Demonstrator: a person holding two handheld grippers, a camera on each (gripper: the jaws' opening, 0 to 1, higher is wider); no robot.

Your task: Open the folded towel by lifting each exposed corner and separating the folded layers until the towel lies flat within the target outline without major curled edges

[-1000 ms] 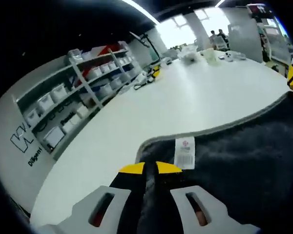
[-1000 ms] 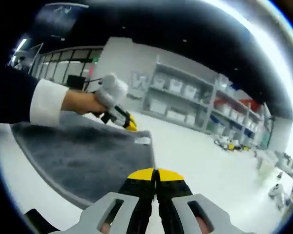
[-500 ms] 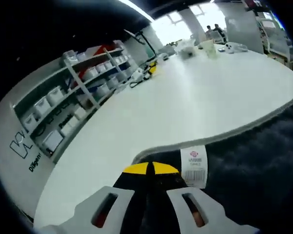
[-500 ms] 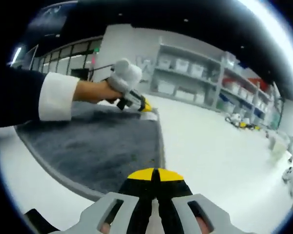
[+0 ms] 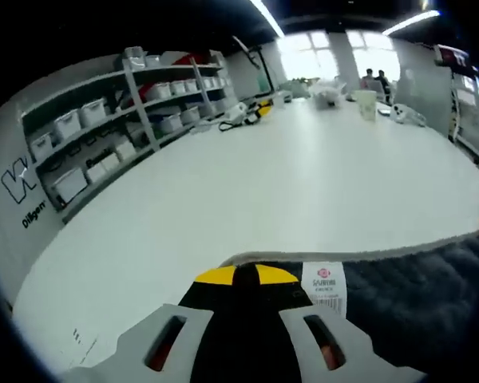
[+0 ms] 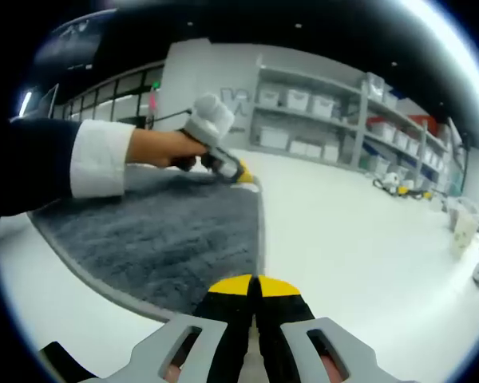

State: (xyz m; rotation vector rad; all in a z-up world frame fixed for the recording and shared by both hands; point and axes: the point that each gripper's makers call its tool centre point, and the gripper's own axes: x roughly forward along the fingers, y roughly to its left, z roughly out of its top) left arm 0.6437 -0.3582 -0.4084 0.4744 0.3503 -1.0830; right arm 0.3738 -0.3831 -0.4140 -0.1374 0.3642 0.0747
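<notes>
Nearest, left gripper (image 5: 245,276): yellow-tipped jaws pressed together on the towel's (image 5: 431,295) edge, right beside its white care label (image 5: 324,286).
Right gripper (image 6: 253,285): jaws closed, tips meeting over the towel's near pale border; whether cloth is pinched between them I cannot tell.
Towel: dark grey pile with a light hem, spread flat on the table (image 5: 287,183); in the left gripper view it runs off to the right of the jaws, in the right gripper view it lies ahead and to the left of them.
Hand (image 6: 161,148): ahead-left of the right jaws, holding the left gripper's handle at the towel's far corner, a white cuff (image 6: 100,158) and dark sleeve behind it.
Table: broad, white, smooth, stretching well beyond both pairs of jaws.
Far table end: small cluttered items (image 5: 335,92), too blurred to name.
Shelving (image 5: 104,136): grey racks of white bins, left of the left jaws.
Wall: pale, with dark lettering (image 5: 20,187).
Farthest: bright windows (image 5: 335,52), ceiling light strips, dark ceiling.
</notes>
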